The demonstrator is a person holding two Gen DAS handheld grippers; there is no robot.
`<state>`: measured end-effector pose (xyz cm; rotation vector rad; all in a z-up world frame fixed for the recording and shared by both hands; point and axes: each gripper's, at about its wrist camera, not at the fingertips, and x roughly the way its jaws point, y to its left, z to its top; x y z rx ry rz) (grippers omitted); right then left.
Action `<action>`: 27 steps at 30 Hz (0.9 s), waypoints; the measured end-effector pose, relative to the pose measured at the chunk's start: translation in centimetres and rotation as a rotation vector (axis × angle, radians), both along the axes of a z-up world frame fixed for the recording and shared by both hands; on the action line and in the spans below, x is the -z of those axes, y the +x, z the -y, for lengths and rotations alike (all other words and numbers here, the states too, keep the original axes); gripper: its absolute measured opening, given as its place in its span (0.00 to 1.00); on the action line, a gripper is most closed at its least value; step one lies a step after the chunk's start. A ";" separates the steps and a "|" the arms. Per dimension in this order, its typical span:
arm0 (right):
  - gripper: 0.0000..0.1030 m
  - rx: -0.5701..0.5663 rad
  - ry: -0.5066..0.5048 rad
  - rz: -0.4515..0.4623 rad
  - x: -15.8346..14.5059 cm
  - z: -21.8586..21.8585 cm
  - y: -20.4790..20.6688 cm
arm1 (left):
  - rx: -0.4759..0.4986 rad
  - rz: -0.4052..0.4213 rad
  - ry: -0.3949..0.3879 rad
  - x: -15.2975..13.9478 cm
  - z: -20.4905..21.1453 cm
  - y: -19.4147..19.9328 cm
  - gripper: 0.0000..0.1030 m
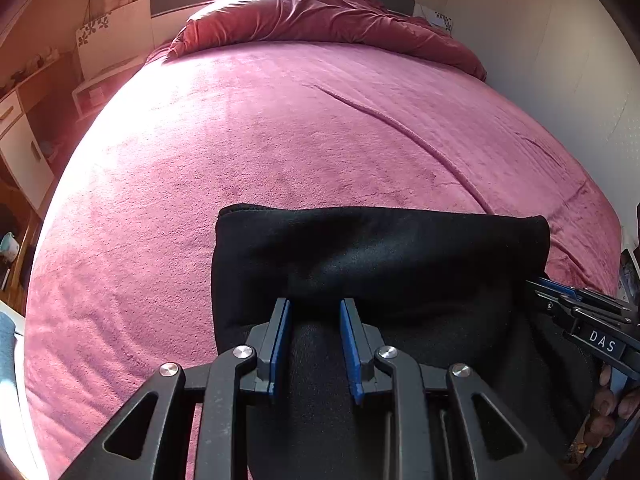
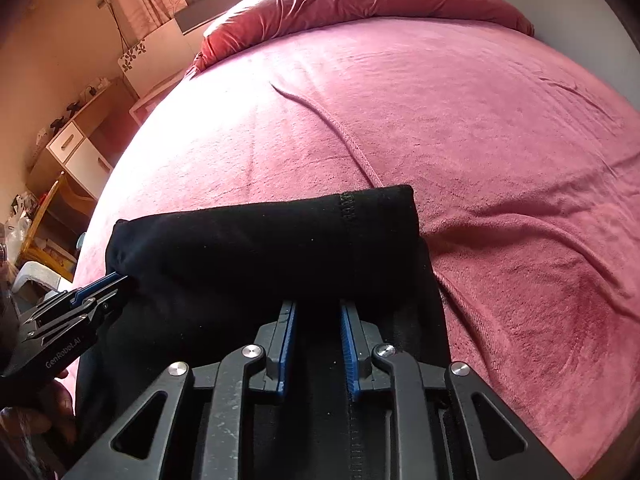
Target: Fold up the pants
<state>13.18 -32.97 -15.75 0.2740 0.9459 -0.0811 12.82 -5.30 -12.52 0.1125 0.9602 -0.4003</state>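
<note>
I see the black pants lying on the near part of the bed, which is covered with a pink blanket. The pants are already folded over: the far edge is a thick rounded fold that runs from left to right, and a stitched seam crosses it in the right wrist view.

My left tool points down at the left part of the pants. Its blue pads stand a little apart, and the tips go under the thick fold, with black cloth filling the gap between them. If the pads really press on this cloth, I cannot tell.

My right tool is at the right part of the pants, just left of the seam. Its pads are also a little apart with cloth between them and the tips hidden under the fold; here also I cannot tell if it is pinching.

Each tool shows in the other camera at the side of the fold, touching the cloth.

At the far end of the bed lies a crumpled red duvet. A wooden shelf unit stands to the left of the bed.
</note>
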 end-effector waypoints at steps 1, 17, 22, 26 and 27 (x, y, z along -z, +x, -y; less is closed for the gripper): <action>0.20 0.001 0.005 0.000 -0.1 0.1 0.0 | 0.000 -0.001 -0.001 -0.2 -0.2 -0.1 0.25; 0.51 0.039 0.078 0.088 -3.4 2.1 -4.1 | -0.075 -0.049 -0.175 -2.4 -5.6 -1.8 0.52; 0.53 0.070 0.121 0.041 -2.5 4.7 -6.2 | -0.131 -0.123 -0.245 -1.2 -9.5 -2.3 0.55; 0.64 0.028 0.178 -0.010 -1.0 5.0 -7.5 | -0.113 -0.181 -0.323 0.0 -11.0 -3.3 0.58; 0.66 0.018 0.183 -0.023 -0.6 4.9 -7.6 | -0.096 -0.193 -0.346 0.3 -11.1 -3.6 0.59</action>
